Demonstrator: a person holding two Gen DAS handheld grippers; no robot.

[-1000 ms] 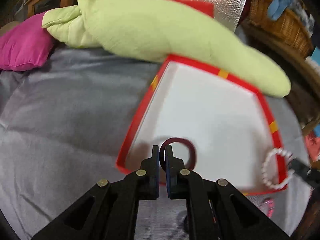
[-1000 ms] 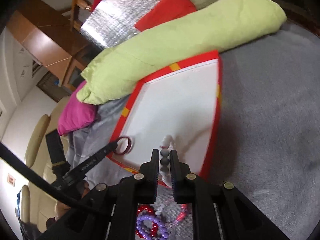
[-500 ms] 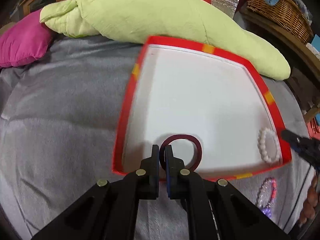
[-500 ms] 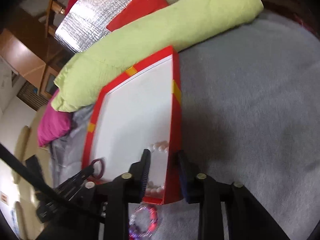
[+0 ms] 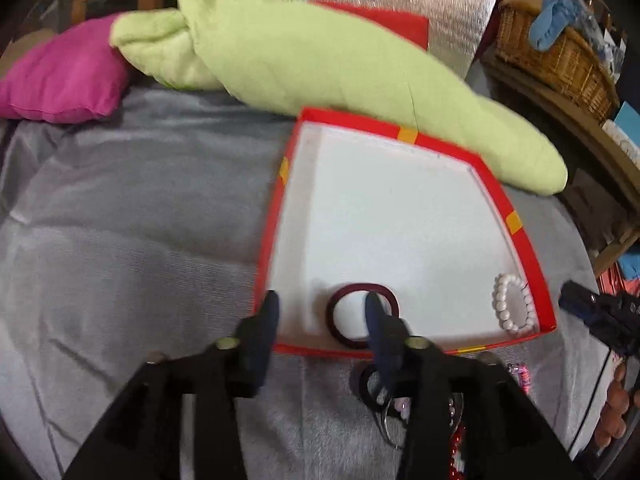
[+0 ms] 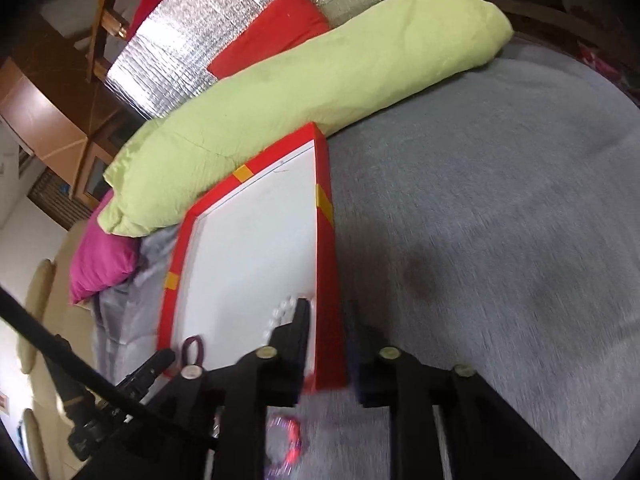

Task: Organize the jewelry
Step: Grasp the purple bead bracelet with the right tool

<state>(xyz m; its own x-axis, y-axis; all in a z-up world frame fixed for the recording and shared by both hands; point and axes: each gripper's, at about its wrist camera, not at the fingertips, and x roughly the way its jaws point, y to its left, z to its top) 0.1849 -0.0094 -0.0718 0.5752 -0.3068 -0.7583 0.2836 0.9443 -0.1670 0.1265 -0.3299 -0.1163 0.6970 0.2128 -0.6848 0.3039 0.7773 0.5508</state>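
Note:
A white tray with a red rim lies on the grey bedspread. A dark maroon bangle lies flat inside it near the front wall. My left gripper hovers over it, its jaws opening, with no pad touching the bangle. A white bead bracelet rests in the tray's front right corner. In the right wrist view my right gripper straddles the tray's red side wall, its jaws opening and not pressing on anything. Its left finger partly hides the bead bracelet. The bangle and left gripper show at lower left.
Loose jewelry lies on the bedspread in front of the tray, including a pink bracelet. A long green pillow lies behind the tray, a magenta cushion at far left. A wicker basket stands at the right.
My left gripper let go of the maroon bangle, which now lies in the tray, and pulled back. My right gripper released the bead bracelet, spread wider and shifted over the tray's side wall.

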